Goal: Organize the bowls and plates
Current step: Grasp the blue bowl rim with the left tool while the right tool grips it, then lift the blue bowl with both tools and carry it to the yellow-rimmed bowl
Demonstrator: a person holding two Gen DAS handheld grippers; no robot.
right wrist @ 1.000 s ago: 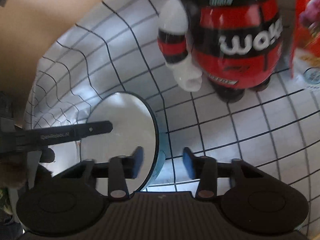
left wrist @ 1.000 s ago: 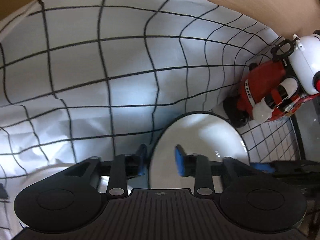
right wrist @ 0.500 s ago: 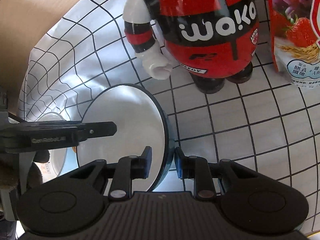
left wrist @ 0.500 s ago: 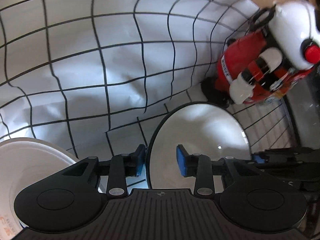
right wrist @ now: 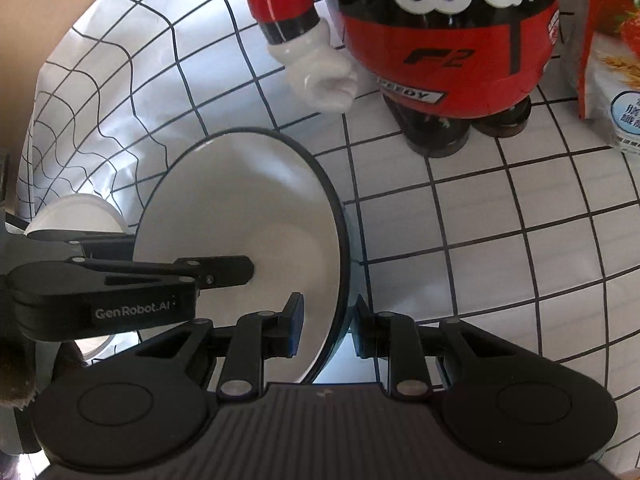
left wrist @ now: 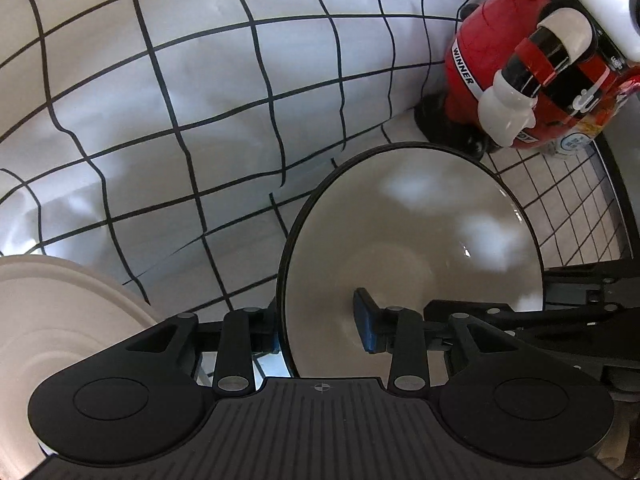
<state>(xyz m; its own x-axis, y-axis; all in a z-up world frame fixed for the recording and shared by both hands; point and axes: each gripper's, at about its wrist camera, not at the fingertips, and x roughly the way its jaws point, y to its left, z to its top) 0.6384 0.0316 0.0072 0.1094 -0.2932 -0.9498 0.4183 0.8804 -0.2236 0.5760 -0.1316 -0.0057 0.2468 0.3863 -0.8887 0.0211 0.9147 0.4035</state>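
Note:
A bowl point(left wrist: 420, 240), white inside with a dark rim and teal outside, rests on the chequered cloth. My left gripper point(left wrist: 320, 330) straddles its left rim, one finger outside and one inside. Its jaws are opening and the inner pad stands off the wall. In the right wrist view the same bowl point(right wrist: 248, 216) has its right rim pinched by my right gripper point(right wrist: 328, 328), which is shut on it. The left gripper's finger point(right wrist: 224, 270) reaches in from the left there. A white dish point(left wrist: 60, 320) lies just left of the bowl, partly hidden behind the tool.
A red, black and white figurine point(right wrist: 440, 40) stands just beyond the bowl, seen also in the left wrist view as the figurine point(left wrist: 520, 64). A red cereal bag point(right wrist: 612, 60) stands to its right. The cloth point(left wrist: 200, 100) stretches left, with bare wood point(right wrist: 40, 20) past its edge.
The right gripper's jaws closed onto the bowl's rim. The left gripper slid along and sank closer to the bowl, and the white dish came into view at its lower left.

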